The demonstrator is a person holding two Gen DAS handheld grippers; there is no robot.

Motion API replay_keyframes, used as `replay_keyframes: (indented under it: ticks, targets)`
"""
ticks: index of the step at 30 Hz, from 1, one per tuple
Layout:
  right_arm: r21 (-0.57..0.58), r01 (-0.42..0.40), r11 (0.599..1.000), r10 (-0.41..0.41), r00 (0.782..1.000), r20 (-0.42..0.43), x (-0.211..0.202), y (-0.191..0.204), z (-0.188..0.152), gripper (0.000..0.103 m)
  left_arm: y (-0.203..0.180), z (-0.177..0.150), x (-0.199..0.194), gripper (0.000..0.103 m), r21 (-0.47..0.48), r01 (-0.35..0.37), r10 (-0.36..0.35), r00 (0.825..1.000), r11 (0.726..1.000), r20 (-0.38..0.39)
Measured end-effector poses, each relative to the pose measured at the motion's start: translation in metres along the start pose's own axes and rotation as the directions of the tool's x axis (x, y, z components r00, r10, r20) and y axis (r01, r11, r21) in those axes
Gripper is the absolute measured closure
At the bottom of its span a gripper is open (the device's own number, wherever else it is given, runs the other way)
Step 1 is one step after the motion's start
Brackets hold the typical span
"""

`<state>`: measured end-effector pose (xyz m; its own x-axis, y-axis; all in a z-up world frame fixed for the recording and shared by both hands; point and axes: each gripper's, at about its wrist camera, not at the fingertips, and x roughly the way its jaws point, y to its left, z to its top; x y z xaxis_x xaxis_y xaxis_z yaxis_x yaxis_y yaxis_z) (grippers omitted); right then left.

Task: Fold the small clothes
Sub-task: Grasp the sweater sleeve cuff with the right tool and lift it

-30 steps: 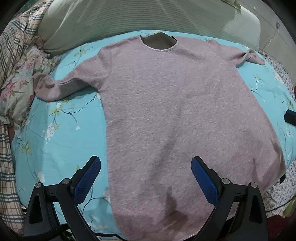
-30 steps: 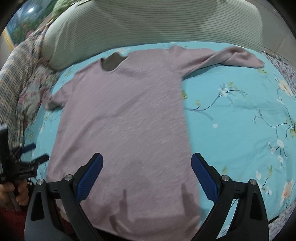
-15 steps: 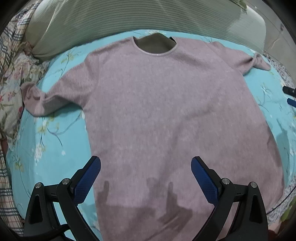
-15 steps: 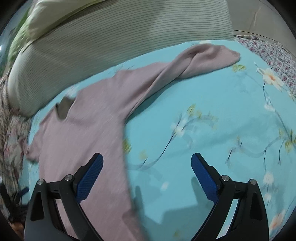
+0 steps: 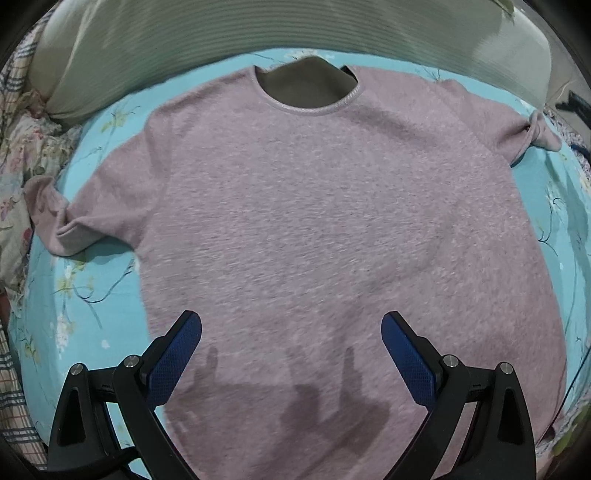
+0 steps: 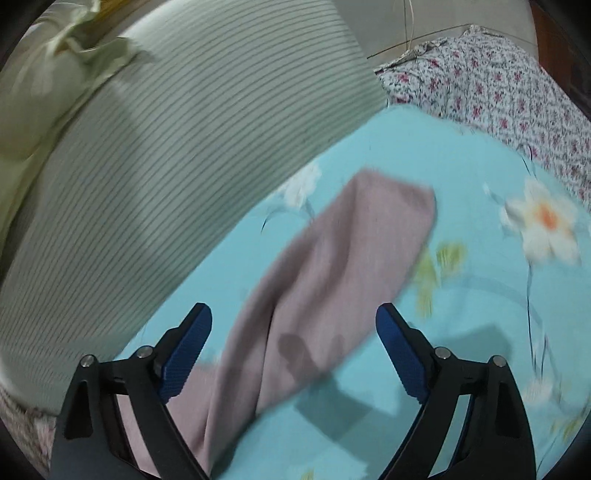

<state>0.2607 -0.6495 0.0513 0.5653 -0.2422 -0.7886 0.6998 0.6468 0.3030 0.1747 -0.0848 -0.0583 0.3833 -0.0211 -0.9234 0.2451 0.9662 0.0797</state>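
Now my right gripper (image 6: 293, 345) hangs over the right sleeve (image 6: 343, 258) of the mauve knit sweater (image 5: 332, 229), where a second ago it looked down on the sweater's body and hem. It has swung out sideways along the bed and rolled as it went, so the sleeve runs up between my blue pads (image 6: 186, 349) towards its cuff end. Its fingers have just begun to draw in a little from their widest, yet they stand well spread and nothing is pinched; the sleeve lies flat on the turquoise floral sheet (image 6: 461, 184) beneath them, not pressed by either pad.

My left gripper (image 5: 291, 350) has drifted across too, from the sweater's left edge to above its lower middle. Its fingers are spread wide and empty, with only their shadow falling on the knit near the hem.

The sweater itself lies face up and spread out on the sheet, neckline (image 5: 306, 107) towards the striped green pillow (image 5: 258, 33), the left sleeve (image 5: 74, 214) angled out towards the patchwork bedding (image 5: 18, 166) at the side. No fold is made yet, as far as I can judge.

I read the change as the start of the first fold: the right hand has lined itself up to take the sleeve and bring it in over the body, while the left waits over the torso. The picture is blurred, so I cannot tell how close the pads are to the cloth.
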Motion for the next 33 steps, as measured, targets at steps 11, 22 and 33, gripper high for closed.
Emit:
replay_keyframes:
  ticks: [11,22,33]
  targets:
    - [-0.026,0.186,0.982,-0.188,0.976,-0.113,0.081,-0.015,0.04,0.091,-0.023,0.026,0.029,0.005,-0.01,0.037,-0.038,0.998,0.999,-0.051]
    - [-0.274,-0.203,0.94,0.177,0.977,-0.118,0.006,0.102,-0.049,0.097,-0.015,0.04,0.031,0.007,-0.049,0.09,-0.092,0.995,0.995,-0.041]
    - [-0.426,-0.62,0.659,0.506,0.784,-0.359,-0.027,0.274,-0.218,0.097,0.033,0.025,0.009,0.007,-0.129,0.097,-0.095,0.995,0.987,0.021]
